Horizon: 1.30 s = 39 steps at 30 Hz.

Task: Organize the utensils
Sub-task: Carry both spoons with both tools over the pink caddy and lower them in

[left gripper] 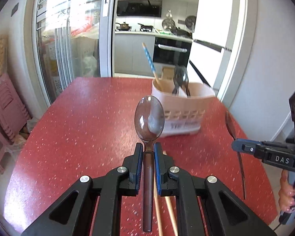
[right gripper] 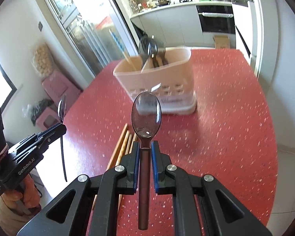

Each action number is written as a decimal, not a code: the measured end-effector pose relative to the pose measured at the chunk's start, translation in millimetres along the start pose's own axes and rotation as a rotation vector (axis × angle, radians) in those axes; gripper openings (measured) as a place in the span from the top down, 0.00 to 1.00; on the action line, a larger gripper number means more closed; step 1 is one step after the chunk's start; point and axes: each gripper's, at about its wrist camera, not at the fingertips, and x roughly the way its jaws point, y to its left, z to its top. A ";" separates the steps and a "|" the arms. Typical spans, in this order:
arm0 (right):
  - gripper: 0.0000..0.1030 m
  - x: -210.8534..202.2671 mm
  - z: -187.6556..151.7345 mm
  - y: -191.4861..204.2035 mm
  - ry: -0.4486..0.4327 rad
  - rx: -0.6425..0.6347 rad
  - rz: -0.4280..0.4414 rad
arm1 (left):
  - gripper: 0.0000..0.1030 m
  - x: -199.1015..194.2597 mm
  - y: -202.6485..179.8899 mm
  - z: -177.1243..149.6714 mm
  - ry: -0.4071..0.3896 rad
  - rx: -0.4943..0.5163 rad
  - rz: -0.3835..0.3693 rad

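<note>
On the red speckled table (left gripper: pixel 78 127), toward its far side, stands the pale plastic caddy (left gripper: pixel 183 106), the landmark here. The caddy is divided into compartments: a chopstick with a blue patterned top (left gripper: pixel 149 59) leans out of its left compartment, and dark spoons (left gripper: pixel 180 78) stand bunched in the one next to it.

In front of the caddy, above the table, the left gripper (left gripper: pixel 148 153) pinches the neck of a brown translucent spoon (left gripper: pixel 149 118), bowl up and pointing at the caddy, the handle running back between the fingers. To the right of the caddy, the right gripper (right gripper: pixel 145 151) clamps a second brown spoon (right gripper: pixel 146 116) the same way, its bowl overlapping the caddy's front wall in the right wrist view.

Several loose wooden chopsticks (right gripper: pixel 123 143) lie flat on the table, nearer than the caddy, beneath and beside the two grippers.

The left wrist view shows the right gripper side-on at its right edge, with that spoon upright. It also takes in a cardboard box (left gripper: pixel 168 72) behind the caddy and pink stools (left gripper: pixel 4 106) at far left. The right wrist view shows the caddy's compartments more openly from above, and more of the chopstick bundle.
</note>
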 end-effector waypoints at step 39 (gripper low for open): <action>0.88 72.5 159.1 -18.0 -0.444 -0.099 -0.175 | 0.60 124.5 -16.3 132.3 -0.336 -0.057 -0.003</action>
